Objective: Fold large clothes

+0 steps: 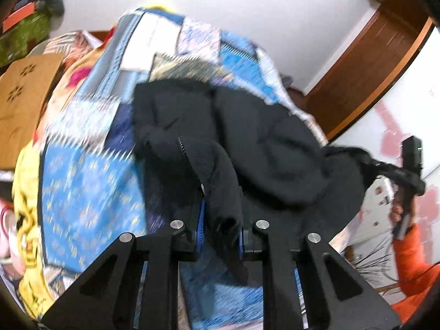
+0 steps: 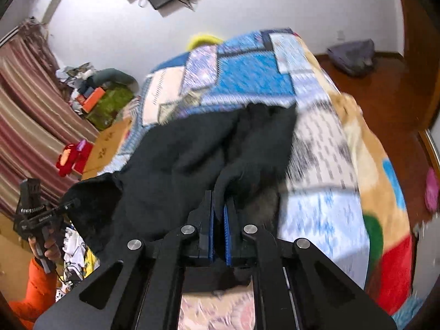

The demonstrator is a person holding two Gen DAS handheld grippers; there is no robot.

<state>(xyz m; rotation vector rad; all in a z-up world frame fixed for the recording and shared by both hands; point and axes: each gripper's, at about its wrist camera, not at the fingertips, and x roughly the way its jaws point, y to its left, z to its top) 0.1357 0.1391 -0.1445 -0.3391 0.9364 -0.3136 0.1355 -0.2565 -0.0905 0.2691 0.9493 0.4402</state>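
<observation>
A large black padded jacket (image 1: 247, 143) with a fur-trimmed hood lies across the bed's blue patchwork quilt (image 1: 90, 181). My left gripper (image 1: 221, 214) is shut on a fold of the jacket's near edge. My right gripper (image 2: 219, 206) is shut on another fold of the same jacket (image 2: 187, 159). The right gripper also shows at the right edge of the left wrist view (image 1: 409, 176), with fabric stretched to it. The left gripper shows at the left of the right wrist view (image 2: 35, 214), held by a hand in an orange sleeve. Both views are motion-blurred.
A cardboard box (image 1: 24, 101) and piled items with a green bag (image 2: 110, 106) stand beside the bed's far side. A striped curtain (image 2: 24, 115) hangs there. A wooden door frame (image 1: 368, 74) and wooden floor with a grey bundle (image 2: 353, 56) lie to the other side.
</observation>
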